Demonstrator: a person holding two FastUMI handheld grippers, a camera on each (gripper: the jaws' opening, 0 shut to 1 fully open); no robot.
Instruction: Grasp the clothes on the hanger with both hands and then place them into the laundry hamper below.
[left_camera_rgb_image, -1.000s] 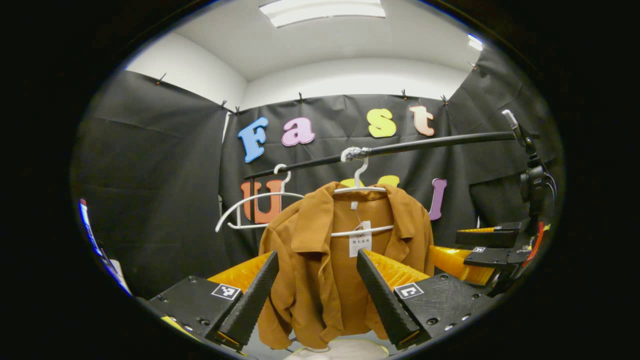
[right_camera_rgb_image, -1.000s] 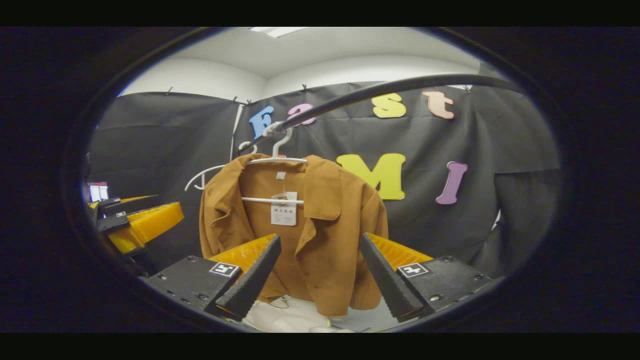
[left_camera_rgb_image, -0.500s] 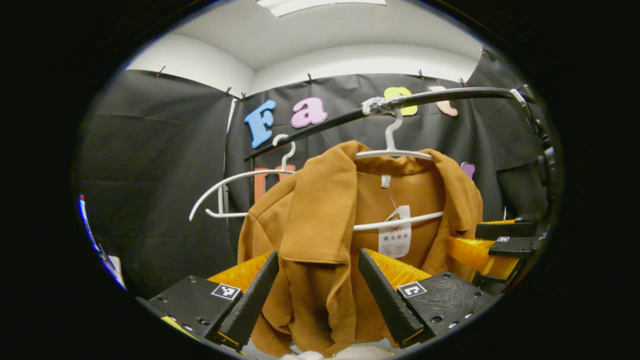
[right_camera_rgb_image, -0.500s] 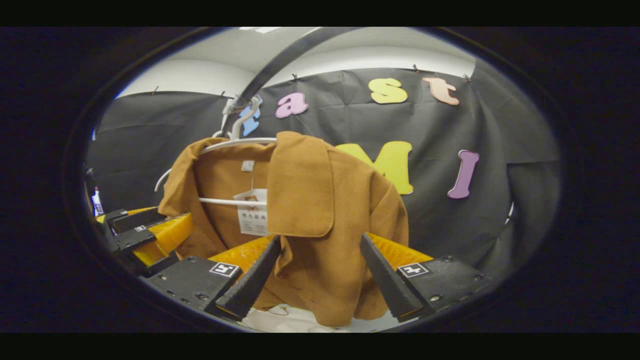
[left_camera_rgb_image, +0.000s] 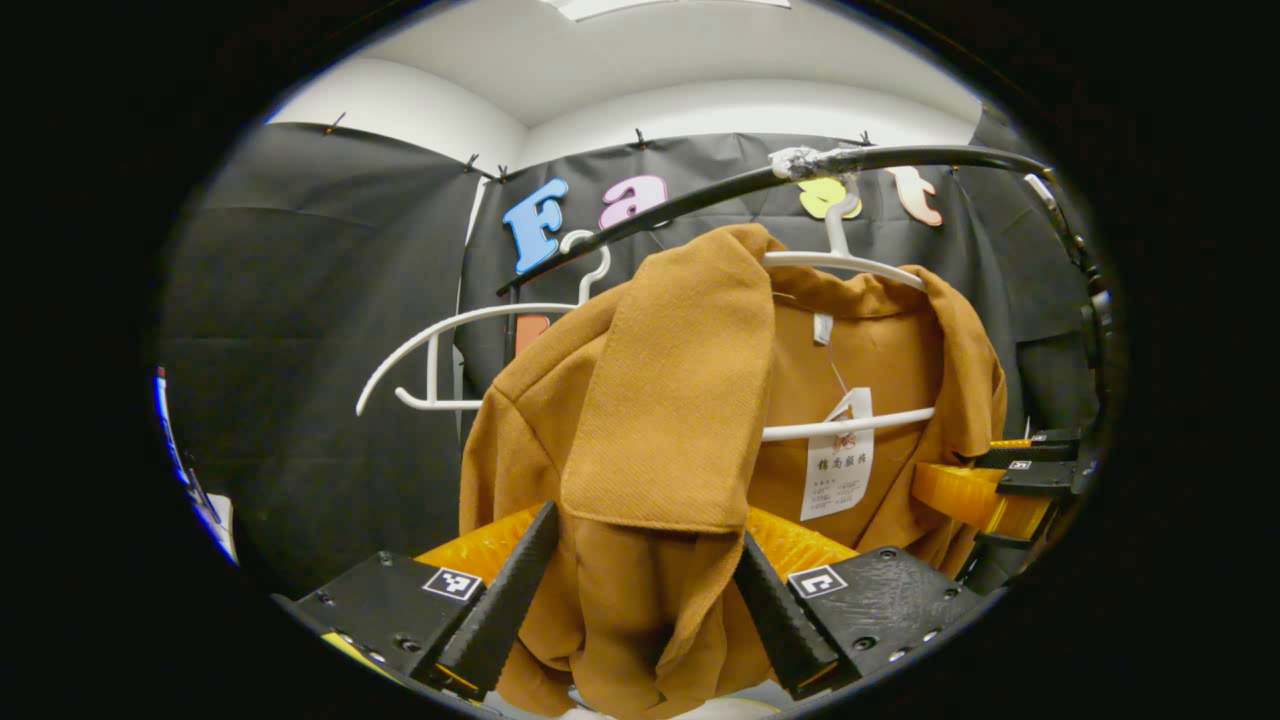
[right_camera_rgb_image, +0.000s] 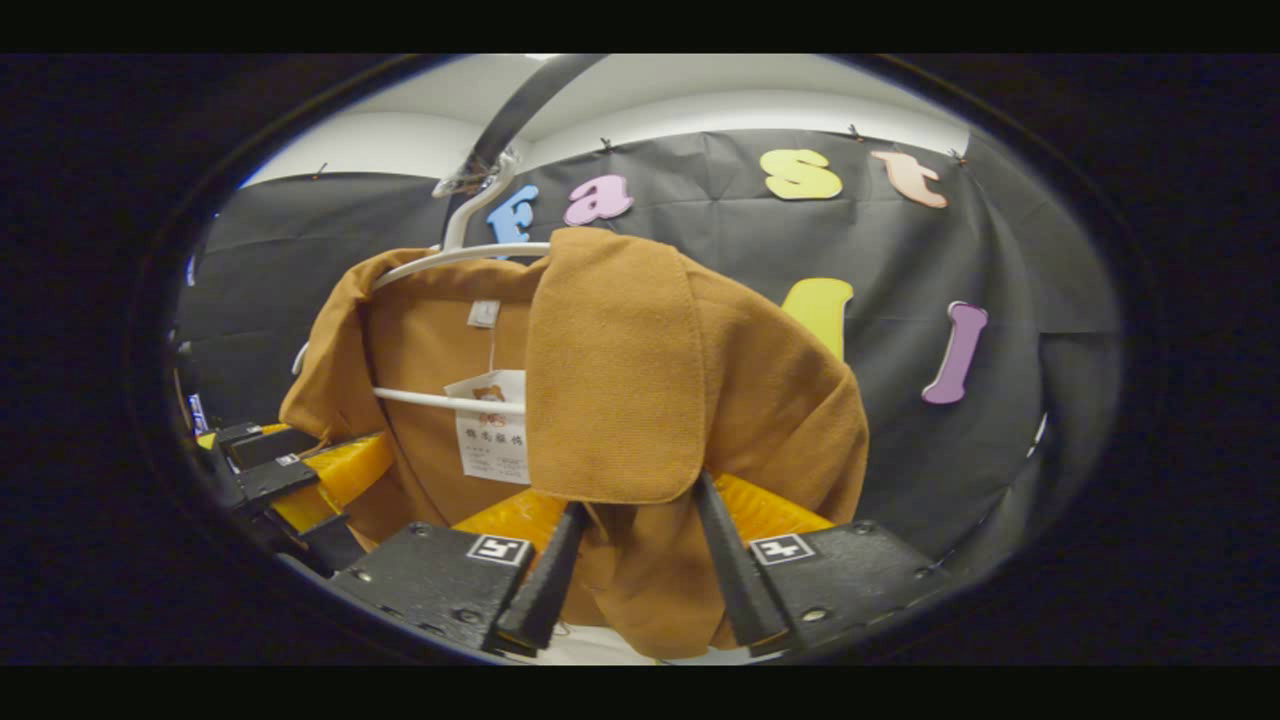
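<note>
A brown jacket (left_camera_rgb_image: 650, 400) hangs on a white hanger (left_camera_rgb_image: 850, 262) from a black rail (left_camera_rgb_image: 900, 158). My left gripper (left_camera_rgb_image: 640, 610) is open, and the jacket's left lapel and front hang between its wide-set fingers. In the right gripper view the same jacket (right_camera_rgb_image: 620, 380) hangs on the hanger (right_camera_rgb_image: 460, 255). My right gripper (right_camera_rgb_image: 640, 585) is open, its jaws narrowed around the fabric under the other lapel; I cannot see them pressing it. Each view shows the other gripper off to the side: the right gripper (left_camera_rgb_image: 1000, 490) and the left gripper (right_camera_rgb_image: 300, 470).
An empty white hanger (left_camera_rgb_image: 450, 325) hangs on the rail to the left of the jacket. A paper tag (right_camera_rgb_image: 490, 425) dangles inside the collar. A white sliver (right_camera_rgb_image: 590, 650) shows below the jacket's hem. Black cloth walls close in behind and on both sides.
Both grippers moved forward to the jacket, which now looms larger with a lapel over each pair of fingers. The right gripper's jaws have narrowed; the left ones stayed wide.
</note>
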